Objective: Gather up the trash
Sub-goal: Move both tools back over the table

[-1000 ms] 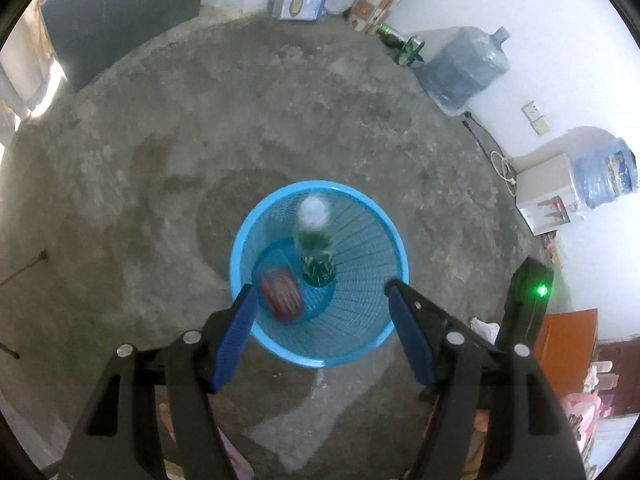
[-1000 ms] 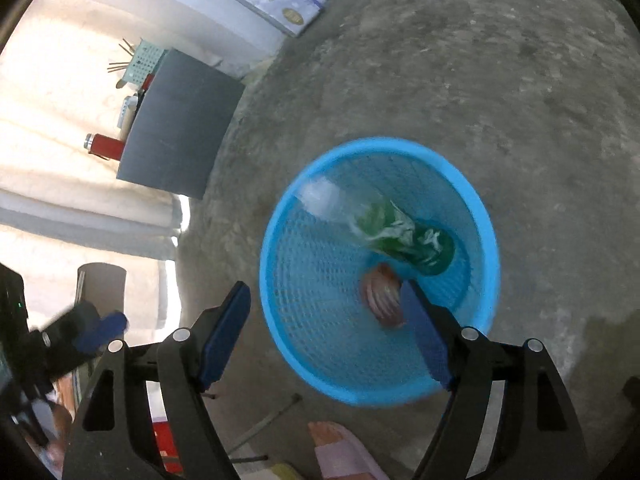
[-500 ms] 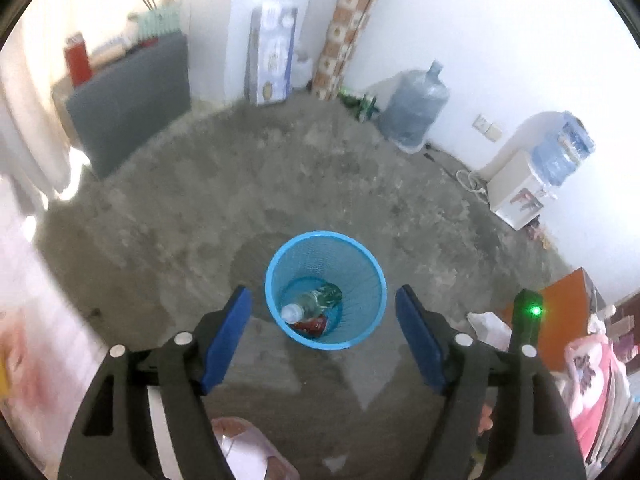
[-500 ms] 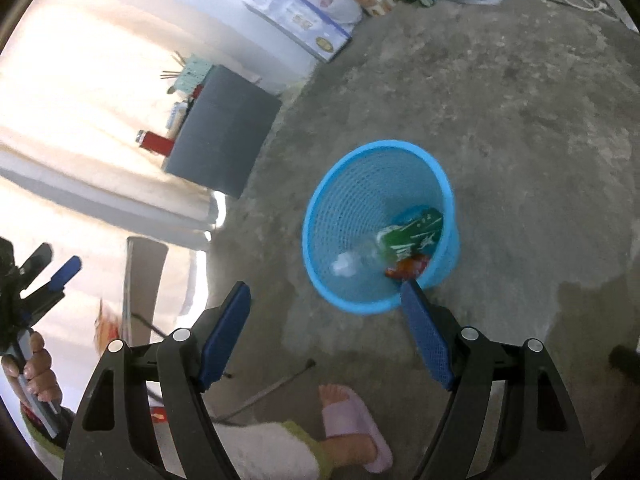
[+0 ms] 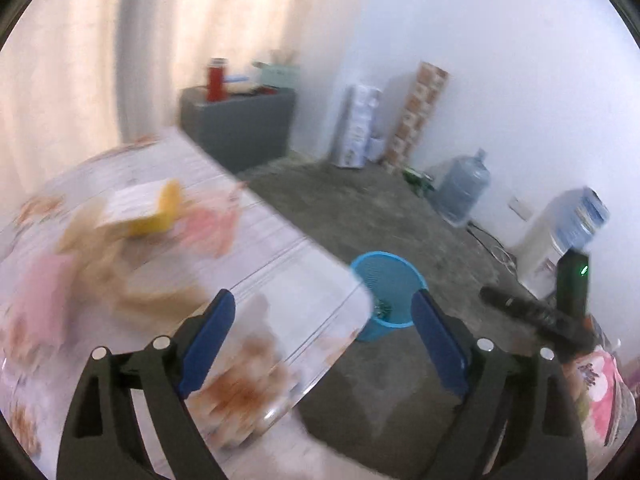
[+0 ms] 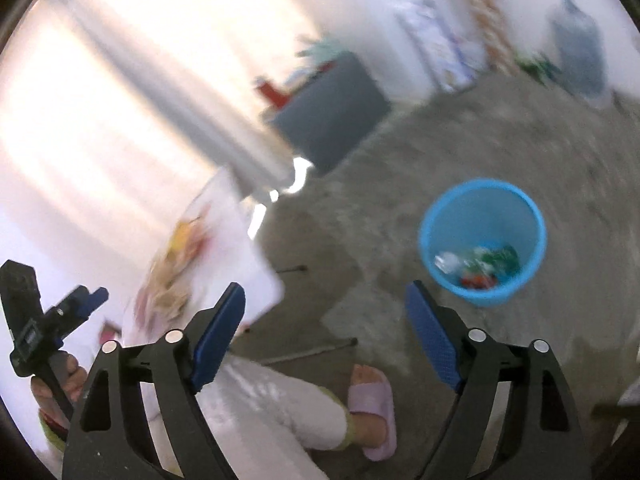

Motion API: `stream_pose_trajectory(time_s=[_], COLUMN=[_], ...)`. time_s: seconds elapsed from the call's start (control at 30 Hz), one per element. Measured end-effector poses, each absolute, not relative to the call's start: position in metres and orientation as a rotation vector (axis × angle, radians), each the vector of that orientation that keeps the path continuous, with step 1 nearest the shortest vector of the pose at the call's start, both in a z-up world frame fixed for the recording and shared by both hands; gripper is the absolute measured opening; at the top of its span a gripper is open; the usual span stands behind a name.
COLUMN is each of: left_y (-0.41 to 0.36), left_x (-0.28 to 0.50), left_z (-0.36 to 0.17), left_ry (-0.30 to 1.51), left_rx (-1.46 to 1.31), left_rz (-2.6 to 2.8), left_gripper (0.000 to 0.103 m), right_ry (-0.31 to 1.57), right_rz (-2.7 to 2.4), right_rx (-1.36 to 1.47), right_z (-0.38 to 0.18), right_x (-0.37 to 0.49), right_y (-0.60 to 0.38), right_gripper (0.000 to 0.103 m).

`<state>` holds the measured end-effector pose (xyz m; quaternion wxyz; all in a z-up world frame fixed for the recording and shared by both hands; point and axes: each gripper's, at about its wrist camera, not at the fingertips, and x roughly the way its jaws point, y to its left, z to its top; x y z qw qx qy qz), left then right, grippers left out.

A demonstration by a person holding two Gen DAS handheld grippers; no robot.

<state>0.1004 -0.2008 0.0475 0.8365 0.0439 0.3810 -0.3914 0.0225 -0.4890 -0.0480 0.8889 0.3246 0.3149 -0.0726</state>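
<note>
The left gripper [image 5: 322, 338] is hovering with its blue-padded fingers [image 5: 206, 338] spread wide and nothing between them; the jaws have just been opening. Its near half is hanging over the desk [image 5: 256, 248], a pale, flower-printed top that is filling the left wrist view from 7 to 10 o'clock, badly blurred. Toward 10 o'clock on that top a yellow item [image 5: 158, 210] is lying among smeared pink and tan scraps that cannot be made out.

The right gripper [image 6: 325, 338] is likewise standing wide and empty, its jaws having just been opening too. Below it, at 6 o'clock in the right wrist view, a person's leg in pale trousers is ending in a lilac slipper [image 6: 372, 410] on the concrete floor [image 6: 400, 152].

The blue mesh basket [image 6: 482, 240] is standing upright on the floor just beyond the desk's corner, at about 2 o'clock from the right gripper. Inside it, at the bottom, a green-labelled plastic bottle [image 6: 480, 260] is lying beside something red [image 6: 478, 281].

Farther off, at 12 o'clock in the left wrist view, a grey cabinet [image 5: 238, 128] is carrying a red flask [image 5: 216, 84]. Toward 2 o'clock a large water jug [image 5: 464, 190] is sitting against the white wall.
</note>
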Motion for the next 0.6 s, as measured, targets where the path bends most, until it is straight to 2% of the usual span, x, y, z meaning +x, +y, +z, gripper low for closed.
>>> stream_pose_trajectory(time_s=[0.07, 0.17, 0.37, 0.43, 0.6], left_y=[-0.165, -0.127, -0.052, -0.028, 0.025], left_x=[0.093, 0.086, 0.071, 0.070, 0.073], left_z=[0.041, 0.022, -0.010, -0.013, -0.004], left_ry=[0.788, 0.852, 0.879, 0.874, 0.841], left_rx=[0.089, 0.097, 0.088, 0.068, -0.050], left_rz=[-0.744, -0.681, -0.421, -0.368, -0.348], left_gripper=[0.088, 0.088, 0.094, 0.097, 0.098], right_ry=[0.652, 0.625, 0.646, 0.651, 0.642], right_rz=[-0.112, -0.080, -0.027, 0.012, 0.129], right_rx=[0.561, 0.399, 0.153, 0.129, 0.049], right_z=[-0.027, -0.003, 0.010, 0.010, 0.010], right_x=[0.039, 0.058, 0.114, 0.130, 0.151], right_y=[-0.461, -0.414, -0.320, -0.291, -0.222], right_gripper=[0.084, 0.095, 0.095, 0.095, 0.095])
